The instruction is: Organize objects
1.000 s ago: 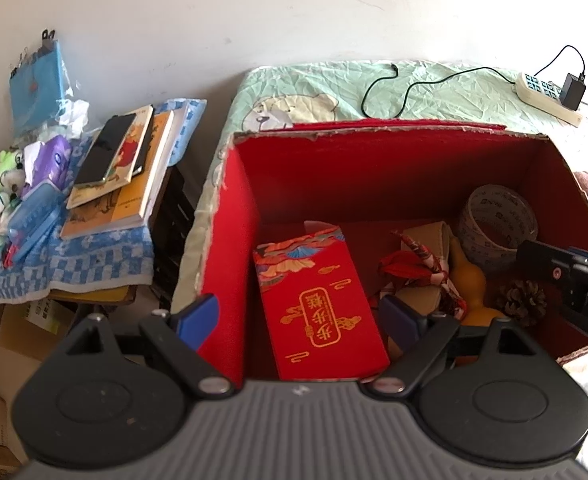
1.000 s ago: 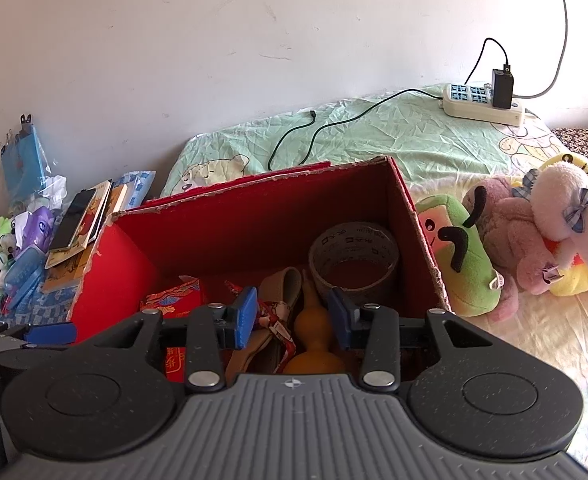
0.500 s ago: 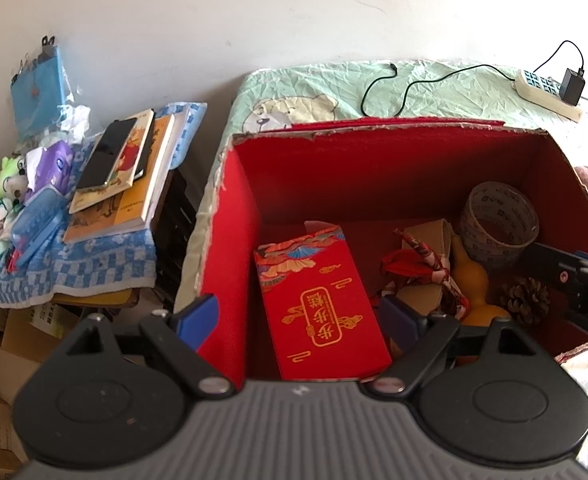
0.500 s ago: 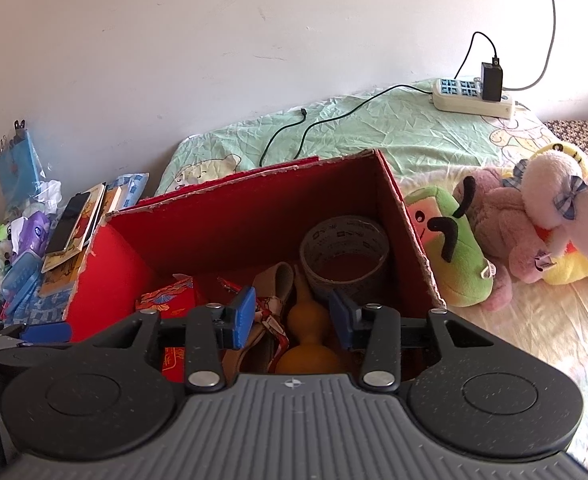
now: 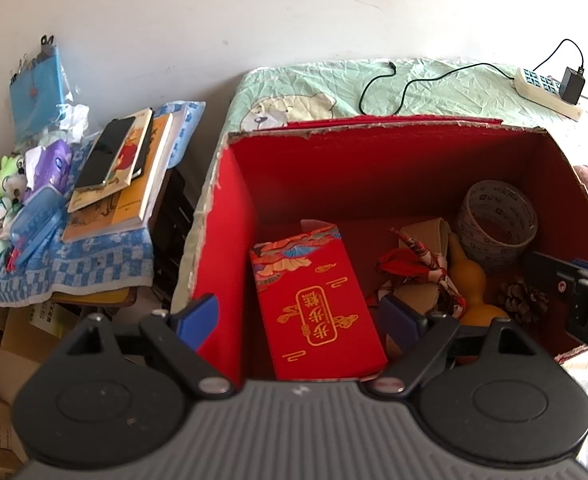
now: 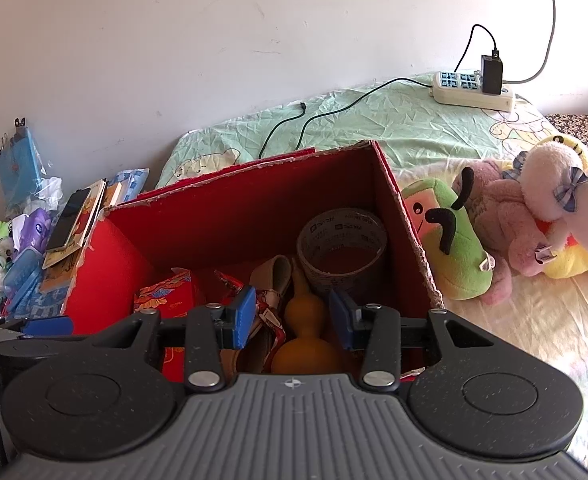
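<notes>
Tongs, left [image 5: 299, 314] and right [image 6: 290, 322], both wide open and empty over red box [image 5: 373, 168] with gourd [image 6: 305, 338], tape roll [image 5: 495, 226], red envelope [image 5: 317, 304].

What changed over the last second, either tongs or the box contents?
The right tongs drifted a little to the right and eased toward the yellow gourd, which sits framed between the open fingers. Nothing was gripped or released. The left tongs hold almost the same open pose over the red box. The red envelope, tape roll and pine cone lie unmoved.
</notes>
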The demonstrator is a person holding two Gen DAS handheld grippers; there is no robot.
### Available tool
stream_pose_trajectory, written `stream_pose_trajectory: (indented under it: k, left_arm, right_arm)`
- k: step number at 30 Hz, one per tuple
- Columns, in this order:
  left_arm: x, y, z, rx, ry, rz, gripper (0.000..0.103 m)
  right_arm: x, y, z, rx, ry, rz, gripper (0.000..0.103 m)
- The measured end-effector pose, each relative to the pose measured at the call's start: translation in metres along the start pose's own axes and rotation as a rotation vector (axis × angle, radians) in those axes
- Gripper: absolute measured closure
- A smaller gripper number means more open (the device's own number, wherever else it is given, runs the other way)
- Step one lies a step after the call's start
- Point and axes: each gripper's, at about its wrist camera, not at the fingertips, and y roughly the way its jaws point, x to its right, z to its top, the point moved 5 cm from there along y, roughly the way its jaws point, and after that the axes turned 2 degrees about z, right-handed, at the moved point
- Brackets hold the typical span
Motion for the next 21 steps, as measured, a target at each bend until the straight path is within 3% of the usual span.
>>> stream_pose_trajectory:
  k: [21]
  left_arm:
    - [0.005,0.0014,0.0033,0.004,0.019,0.013,0.016]
  right_arm:
    - [0.0025,0.0053,-0.0003,-0.017,0.0,0.006,0.059]
